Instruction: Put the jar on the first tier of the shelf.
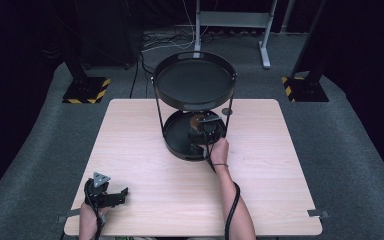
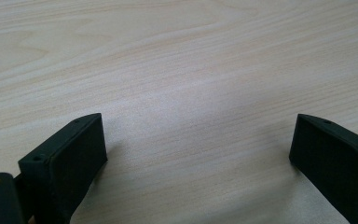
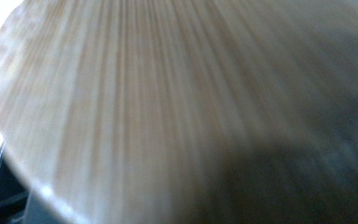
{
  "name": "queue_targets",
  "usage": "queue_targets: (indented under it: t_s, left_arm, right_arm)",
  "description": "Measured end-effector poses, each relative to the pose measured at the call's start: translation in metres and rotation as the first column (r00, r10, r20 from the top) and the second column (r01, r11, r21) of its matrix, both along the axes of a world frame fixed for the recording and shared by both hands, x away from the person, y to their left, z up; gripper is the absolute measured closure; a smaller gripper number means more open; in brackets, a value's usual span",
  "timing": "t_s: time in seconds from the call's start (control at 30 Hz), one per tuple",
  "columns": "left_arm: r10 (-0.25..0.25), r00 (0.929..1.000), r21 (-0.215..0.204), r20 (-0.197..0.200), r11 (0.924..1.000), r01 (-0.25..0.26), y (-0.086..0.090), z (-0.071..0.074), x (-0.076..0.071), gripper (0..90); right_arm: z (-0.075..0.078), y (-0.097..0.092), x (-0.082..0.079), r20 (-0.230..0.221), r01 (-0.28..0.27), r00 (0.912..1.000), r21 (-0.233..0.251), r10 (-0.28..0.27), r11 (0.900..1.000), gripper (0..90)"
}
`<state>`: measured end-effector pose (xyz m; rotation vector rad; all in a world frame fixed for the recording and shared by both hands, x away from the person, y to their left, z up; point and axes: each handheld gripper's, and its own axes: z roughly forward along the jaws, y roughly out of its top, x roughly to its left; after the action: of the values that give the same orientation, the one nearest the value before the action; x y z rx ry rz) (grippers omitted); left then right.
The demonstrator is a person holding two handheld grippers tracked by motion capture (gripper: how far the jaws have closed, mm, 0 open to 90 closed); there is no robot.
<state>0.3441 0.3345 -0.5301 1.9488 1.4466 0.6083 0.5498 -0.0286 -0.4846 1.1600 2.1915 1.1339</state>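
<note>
The work in hand is at the two-tier black stand (image 1: pixel 195 107) in the upper middle of the high view, standing on the pale wooden desk (image 1: pixel 145 175). The right gripper (image 1: pixel 206 131) reaches into the lower tray (image 1: pixel 172 136), where a round wooden piece (image 1: pixel 198 120), brownish from above, lies towards the tray's far side under the upper tray (image 1: pixel 195 82). In the right gripper view that wooden piece (image 3: pixel 168 93) is very close to the lens, its grain blurred, with a sliver of dark tray at the lower left of the frame. Its jaws are not visible there, and from above they are too small to read, so whether they are open or clamped on the wood cannot be told.

The left gripper (image 1: pixel 111 196) rests at the lower left of the high view, well apart from the stand. Its jaws stand wide apart over bare desk (image 2: pixel 191 70), holding nothing.

To do this step well, the person would probably keep the right gripper low and level so it clears the upper tray and the thin uprights, take the wooden piece by its edge, and move slowly, since the stand looks light enough to shift. The idle left gripper could steady the stand's frame if it rocks.

No brand, label or legible writing appears in any view; the yellow-and-black striping on the floor bases at the upper left and right carries no text.
</note>
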Motion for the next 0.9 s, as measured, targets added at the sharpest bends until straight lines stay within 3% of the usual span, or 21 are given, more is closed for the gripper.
queue_targets:
  t_s: [0.9]
  left_arm:
    - [0.000, 1.0000, 0.000, 0.000, 1.0000, 0.000, 0.0000, 0.0000, 0.0000, 3.5]
  right_arm:
    - [-0.0055, 0.0019, 0.0007, 0.002, -0.002, 1.0000, 0.003, 0.002, 1.0000, 25.7]
